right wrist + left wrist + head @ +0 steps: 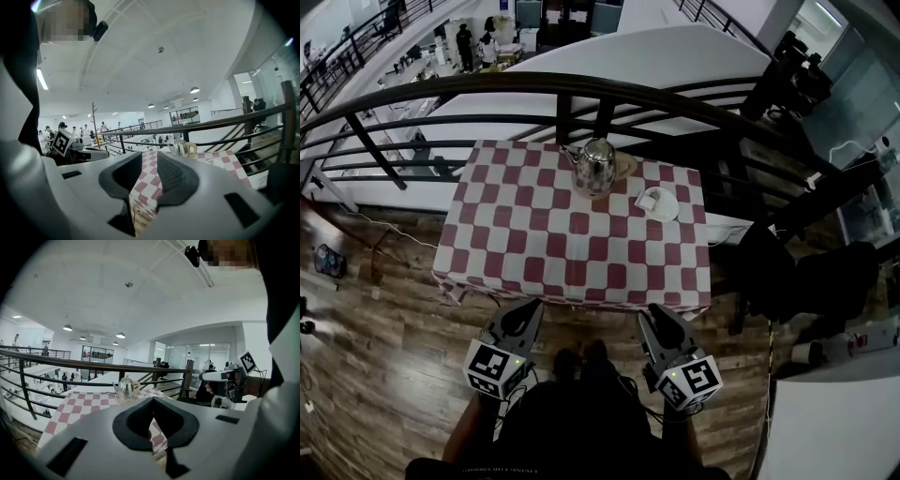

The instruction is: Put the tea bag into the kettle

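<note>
Steel kettle (596, 166), perhaps tea bag (654, 199) nearby

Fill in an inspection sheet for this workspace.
Surface: table under a red-and-white checked cloth.
Job's things: metal kettle at the far edge; white dish to its right holding a small pale item, probably the tea bag.
Clutter: round mat under the kettle.
Grippers: left gripper shut, empty; right gripper open, empty; both short of the table.
Cables: thin cable on the floor, left of the table.
Surroundings: dark railing behind the table; wooden floor.
</note>
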`<state>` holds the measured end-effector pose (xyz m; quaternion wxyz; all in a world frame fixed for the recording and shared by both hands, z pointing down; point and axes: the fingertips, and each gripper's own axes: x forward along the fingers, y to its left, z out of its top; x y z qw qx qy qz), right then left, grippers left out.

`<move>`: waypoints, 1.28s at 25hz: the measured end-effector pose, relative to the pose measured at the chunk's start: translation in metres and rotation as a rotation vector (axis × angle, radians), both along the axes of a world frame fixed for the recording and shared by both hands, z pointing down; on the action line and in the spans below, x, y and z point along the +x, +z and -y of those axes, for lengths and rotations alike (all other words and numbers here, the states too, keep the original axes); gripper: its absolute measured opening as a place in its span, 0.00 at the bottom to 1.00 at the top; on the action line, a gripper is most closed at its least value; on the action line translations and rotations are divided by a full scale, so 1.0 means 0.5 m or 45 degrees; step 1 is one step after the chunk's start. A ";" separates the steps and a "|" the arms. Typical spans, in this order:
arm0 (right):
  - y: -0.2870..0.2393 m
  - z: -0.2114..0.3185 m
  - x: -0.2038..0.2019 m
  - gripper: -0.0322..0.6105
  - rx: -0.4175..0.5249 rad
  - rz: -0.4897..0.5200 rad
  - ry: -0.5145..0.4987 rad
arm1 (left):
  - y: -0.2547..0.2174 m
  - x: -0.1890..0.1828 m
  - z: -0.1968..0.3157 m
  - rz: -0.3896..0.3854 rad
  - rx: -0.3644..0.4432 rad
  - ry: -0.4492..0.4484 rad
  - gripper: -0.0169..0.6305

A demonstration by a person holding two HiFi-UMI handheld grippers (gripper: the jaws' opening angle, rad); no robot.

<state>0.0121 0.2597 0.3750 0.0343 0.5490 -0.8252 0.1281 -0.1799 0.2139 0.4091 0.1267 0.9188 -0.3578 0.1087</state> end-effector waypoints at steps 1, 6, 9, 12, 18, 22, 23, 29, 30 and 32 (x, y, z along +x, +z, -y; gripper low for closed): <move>-0.003 0.005 0.000 0.21 0.005 -0.002 0.005 | 0.001 -0.001 0.007 0.001 0.002 0.002 0.03; -0.001 0.035 0.015 0.21 0.003 -0.007 0.033 | 0.017 0.010 0.039 0.009 -0.010 0.022 0.03; 0.006 0.060 0.029 0.21 -0.001 -0.007 0.045 | 0.028 0.022 0.063 0.016 -0.017 0.029 0.03; 0.014 0.091 0.045 0.21 -0.002 -0.011 0.051 | 0.035 0.036 0.099 0.023 -0.017 0.028 0.03; 0.027 0.177 0.082 0.21 -0.012 -0.012 0.054 | 0.044 0.072 0.200 0.048 0.004 0.024 0.03; 0.039 0.248 0.112 0.21 -0.025 -0.007 0.040 | 0.048 0.104 0.272 0.064 0.015 0.031 0.03; 0.040 0.266 0.119 0.21 -0.030 0.004 0.036 | 0.049 0.113 0.291 0.064 0.015 0.030 0.03; 0.052 0.377 0.168 0.21 -0.061 0.020 0.009 | 0.047 0.178 0.413 0.074 0.019 0.031 0.03; 0.053 0.393 0.175 0.21 -0.065 0.022 0.004 | 0.046 0.189 0.431 0.077 0.019 0.034 0.03; 0.054 0.423 0.188 0.21 -0.070 0.029 0.000 | 0.042 0.210 0.466 0.092 0.025 0.042 0.03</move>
